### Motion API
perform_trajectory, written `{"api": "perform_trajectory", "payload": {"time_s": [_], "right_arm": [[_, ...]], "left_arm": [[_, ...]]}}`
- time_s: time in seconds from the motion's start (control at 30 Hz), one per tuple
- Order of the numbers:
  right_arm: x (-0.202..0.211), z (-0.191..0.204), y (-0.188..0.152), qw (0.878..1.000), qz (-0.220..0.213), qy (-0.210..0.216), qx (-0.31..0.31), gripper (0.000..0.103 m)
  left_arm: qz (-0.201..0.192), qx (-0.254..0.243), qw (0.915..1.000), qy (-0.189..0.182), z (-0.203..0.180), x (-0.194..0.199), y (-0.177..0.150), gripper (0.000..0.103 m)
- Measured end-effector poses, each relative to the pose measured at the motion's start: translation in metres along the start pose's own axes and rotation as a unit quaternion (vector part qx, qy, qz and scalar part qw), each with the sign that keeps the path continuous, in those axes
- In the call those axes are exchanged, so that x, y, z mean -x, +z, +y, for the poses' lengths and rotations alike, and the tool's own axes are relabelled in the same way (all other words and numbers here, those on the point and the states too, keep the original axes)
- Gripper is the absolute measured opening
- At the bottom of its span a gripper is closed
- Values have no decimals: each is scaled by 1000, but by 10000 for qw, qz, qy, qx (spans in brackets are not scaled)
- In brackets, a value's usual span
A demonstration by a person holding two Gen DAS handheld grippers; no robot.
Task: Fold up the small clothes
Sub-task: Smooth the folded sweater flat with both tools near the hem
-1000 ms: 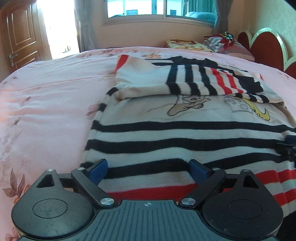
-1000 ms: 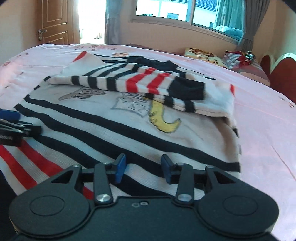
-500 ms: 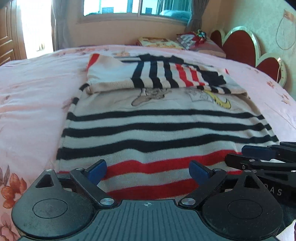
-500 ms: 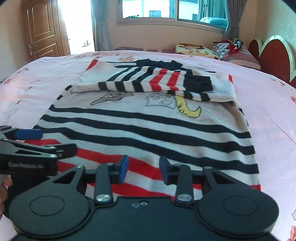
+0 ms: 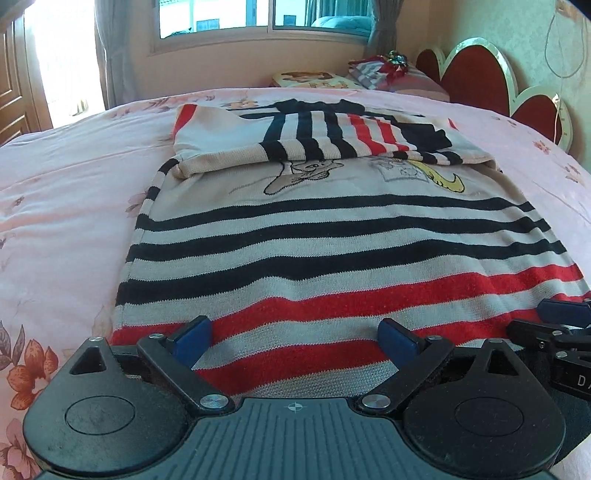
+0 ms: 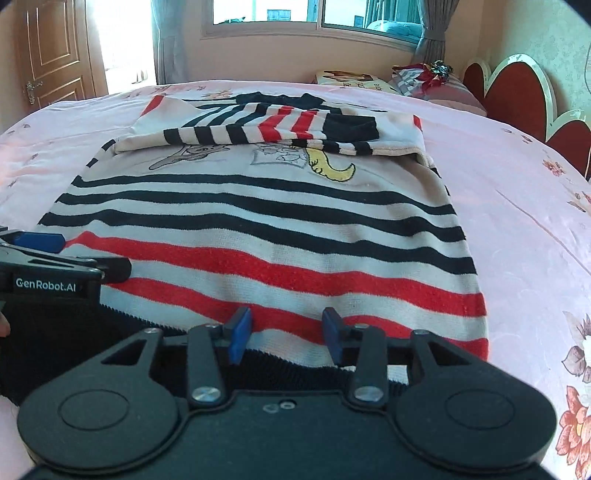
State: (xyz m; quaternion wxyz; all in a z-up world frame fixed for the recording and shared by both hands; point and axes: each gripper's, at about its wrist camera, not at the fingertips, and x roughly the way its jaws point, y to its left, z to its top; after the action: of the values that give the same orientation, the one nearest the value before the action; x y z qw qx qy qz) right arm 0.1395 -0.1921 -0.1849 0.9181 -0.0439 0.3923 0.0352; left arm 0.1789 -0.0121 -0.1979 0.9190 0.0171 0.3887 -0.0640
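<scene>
Now, striped sweater [image 5: 332,236] flat mid-bed [image 5: 66,206], sleeves folded across chest, left gripper [image 5: 295,338] spread wide over near hem, right gripper [image 6: 286,334] opening, nothing pinched, by hem.

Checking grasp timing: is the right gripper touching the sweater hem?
Cannot tell. Right wrist view: right gripper, jaws opening, straddles the sweater hem, contact unclear.

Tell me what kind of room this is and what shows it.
Most likely a home bedroom. A striped sweater lies on a bed with a pink floral bedspread, pillows sit by a red scalloped headboard, and a curtained window and wooden door stand behind.
</scene>
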Motion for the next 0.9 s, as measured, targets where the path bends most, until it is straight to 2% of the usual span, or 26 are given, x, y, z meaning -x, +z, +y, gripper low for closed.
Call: {"api": "perform_trajectory", "payload": {"time_s": [0.17, 0.3, 0.4, 0.43, 0.5, 0.6, 0.7, 0.8, 0.9], "right_arm": [[8, -1, -2, 10000, 22, -43, -54, 42], [26, 12, -3, 9996, -187, 224, -19, 41], [27, 26, -10, 9992, -104, 355, 116, 41], [21, 30, -15, 9993, 26, 331, 193, 41], [20, 32, -22, 9992, -56, 272, 293, 43], [30, 31, -19, 9993, -81, 237, 290, 43], [30, 29, -23, 9992, -13, 82, 382, 45], [27, 22, -29, 9998, 11, 128, 149, 47], [30, 25, -29, 9998, 28, 78, 174, 48]], "left_arm": [[64, 51, 10000, 48, 0, 10, -2, 96], [-54, 25, 9999, -154, -1, 33, -13, 96], [36, -205, 9996, -181, -5, 37, -28, 96], [68, -273, 9995, -153, -5, 35, -34, 96], [-77, -375, 9992, -139, -4, 37, -41, 96], [104, -193, 9997, -130, -1, 44, -37, 96], [81, -240, 9996, -117, -2, 44, -42, 96], [57, -287, 9995, -78, -4, 45, -45, 96], [95, -282, 9995, -90, -3, 46, -44, 96]]}}
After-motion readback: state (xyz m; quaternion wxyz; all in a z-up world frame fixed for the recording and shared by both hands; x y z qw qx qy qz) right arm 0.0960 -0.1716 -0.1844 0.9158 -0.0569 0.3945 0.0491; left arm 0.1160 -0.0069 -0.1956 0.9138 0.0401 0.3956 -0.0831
